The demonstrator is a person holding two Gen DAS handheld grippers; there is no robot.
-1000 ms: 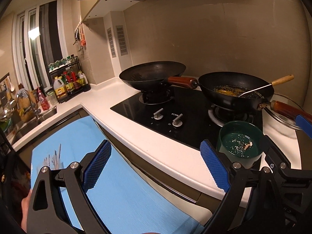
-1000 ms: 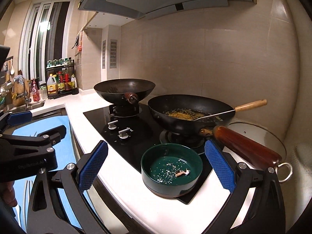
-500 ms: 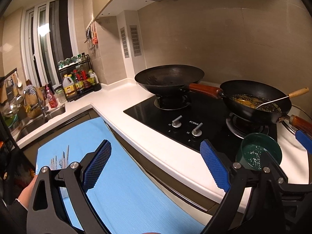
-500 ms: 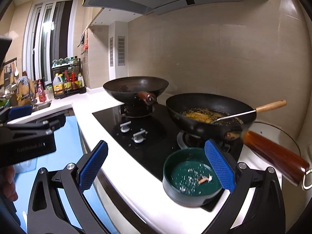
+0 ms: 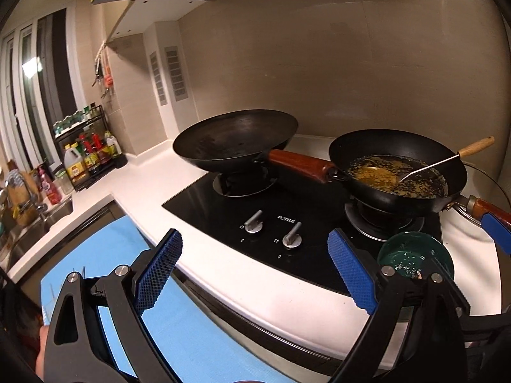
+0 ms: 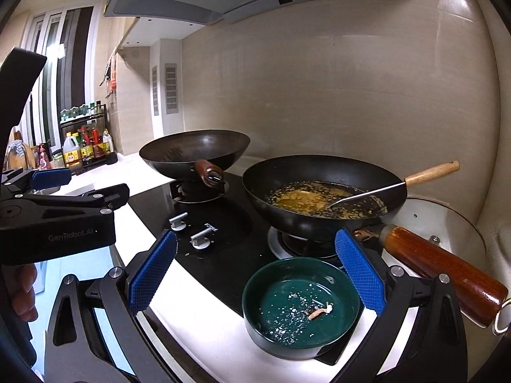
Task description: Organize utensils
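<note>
Nearer now, green bowl holds crumbs.

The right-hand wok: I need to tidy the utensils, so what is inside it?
The right-hand wok holds yellowish oily residue and a metal spatula with a wooden handle leaning out over the rim. The residue covers the wok's bottom, and the spatula's blade is partly sunk in it.

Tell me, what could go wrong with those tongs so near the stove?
The green bowl overhangs the stove's edge, so a bump from the open right tongs might tip it. The spatula leans loosely in the greasy pan; pulling it carelessly could drip oil. That pan's long handle sticks out, easy to knock.
</note>
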